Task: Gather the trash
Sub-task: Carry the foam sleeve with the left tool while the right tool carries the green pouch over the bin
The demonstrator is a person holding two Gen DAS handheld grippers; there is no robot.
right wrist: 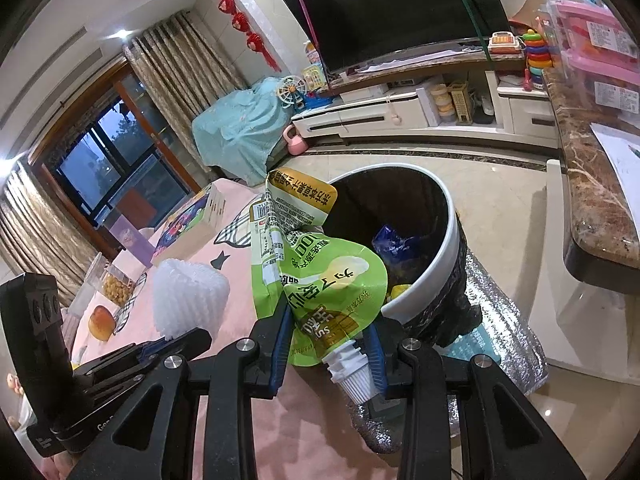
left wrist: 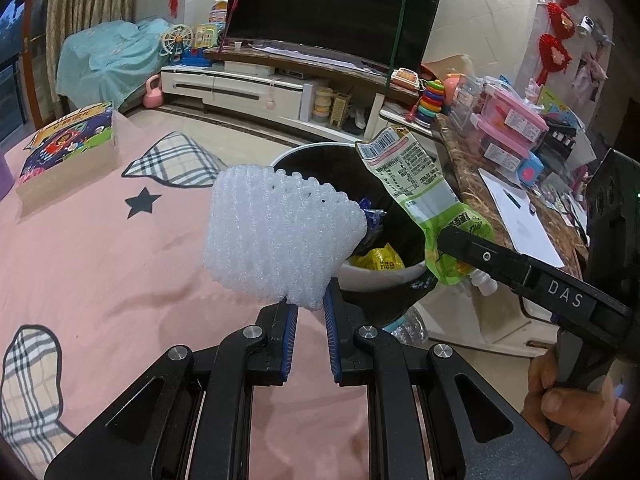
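My left gripper [left wrist: 310, 305] is shut on the lower edge of a white foam net sleeve [left wrist: 276, 236], held up just in front of the trash bin [left wrist: 312, 147]. My right gripper [right wrist: 330, 340] is shut on a green spouted drink pouch [right wrist: 320, 280], gripped near its white cap [right wrist: 354, 376], beside the bin's white rim [right wrist: 436, 276]. The bin has a black liner and holds a yellow wrapper [left wrist: 378, 260] and a blue wrapper [right wrist: 394, 242]. In the left wrist view the right gripper [left wrist: 445, 240] and the pouch [left wrist: 424, 184] hang over the bin's right side. The right wrist view shows the foam sleeve [right wrist: 188, 296] at lower left.
A pink cloth [left wrist: 100, 272] covers the table, with a boxed book [left wrist: 68, 148] at its far left and bread and fruit [right wrist: 102, 322] further along. A marble counter [right wrist: 592, 208] with pink boxes stands right of the bin. A silver foil bag [right wrist: 500, 320] lies on the floor.
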